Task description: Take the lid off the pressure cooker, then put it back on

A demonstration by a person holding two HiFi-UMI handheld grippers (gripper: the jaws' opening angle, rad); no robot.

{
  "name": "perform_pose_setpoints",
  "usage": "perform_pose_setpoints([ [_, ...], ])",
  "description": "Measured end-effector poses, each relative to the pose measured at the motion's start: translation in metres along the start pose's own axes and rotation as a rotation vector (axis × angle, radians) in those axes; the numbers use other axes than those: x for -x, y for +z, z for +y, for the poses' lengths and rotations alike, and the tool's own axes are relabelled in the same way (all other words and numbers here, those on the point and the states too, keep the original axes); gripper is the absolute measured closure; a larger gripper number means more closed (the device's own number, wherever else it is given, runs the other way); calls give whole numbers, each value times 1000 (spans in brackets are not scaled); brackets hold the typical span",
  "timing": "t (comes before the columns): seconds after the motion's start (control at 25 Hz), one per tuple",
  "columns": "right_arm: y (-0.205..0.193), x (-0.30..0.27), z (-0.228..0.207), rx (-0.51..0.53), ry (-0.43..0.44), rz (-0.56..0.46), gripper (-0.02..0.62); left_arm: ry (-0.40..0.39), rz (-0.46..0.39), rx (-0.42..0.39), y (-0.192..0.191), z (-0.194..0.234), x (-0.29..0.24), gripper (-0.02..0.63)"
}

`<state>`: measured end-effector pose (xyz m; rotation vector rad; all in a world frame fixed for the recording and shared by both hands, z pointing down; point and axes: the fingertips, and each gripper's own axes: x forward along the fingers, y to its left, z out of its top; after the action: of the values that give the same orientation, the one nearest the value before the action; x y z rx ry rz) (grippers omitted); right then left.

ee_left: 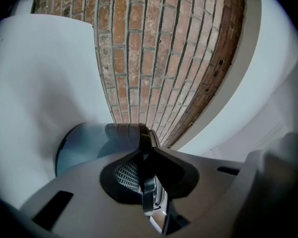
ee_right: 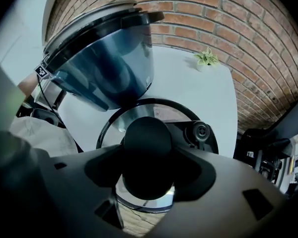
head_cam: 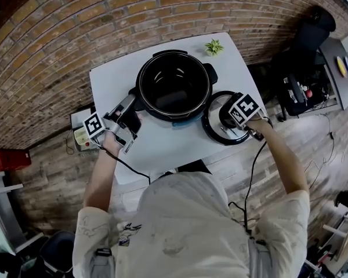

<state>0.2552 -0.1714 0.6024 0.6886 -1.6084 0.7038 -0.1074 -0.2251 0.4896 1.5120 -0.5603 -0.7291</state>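
The pressure cooker pot point(head_cam: 174, 84) stands open on the white table point(head_cam: 156, 149), black inside, blue-grey outside point(ee_right: 107, 58). My left gripper point(head_cam: 130, 112) is at the pot's left side, shut on its thin dark side handle point(ee_left: 145, 152). The glass lid point(head_cam: 211, 106) with a black rim point(ee_right: 139, 105) is down at the table's front right corner, right of the pot; I cannot tell if it rests there. My right gripper point(head_cam: 229, 116) points straight down over it, jaws closed around the round black knob point(ee_right: 146, 148). A small valve point(ee_right: 201, 131) sits beside the knob.
A small green plant point(head_cam: 213, 47) stands at the table's far right corner. A brick wall runs behind the table. On the floor are a red box point(head_cam: 8, 158) and a switch box point(head_cam: 81, 136) at left; a black chair point(head_cam: 310, 36) and a cluttered desk stand at right.
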Motion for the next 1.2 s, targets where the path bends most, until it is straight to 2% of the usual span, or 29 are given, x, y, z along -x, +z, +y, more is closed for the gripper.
perform_pose_setpoints([
  [0.24, -5, -22, 4, -5, -9, 0, 302, -5, -11, 3, 1, 0, 0, 538],
  [0.92, -4, -24, 4, -12, -14, 38, 299, -19, -19, 5, 0, 0, 1, 538],
  [1.2, -4, -23, 4, -9, -11, 7, 299, -17, -13, 2, 1, 1, 0, 538],
])
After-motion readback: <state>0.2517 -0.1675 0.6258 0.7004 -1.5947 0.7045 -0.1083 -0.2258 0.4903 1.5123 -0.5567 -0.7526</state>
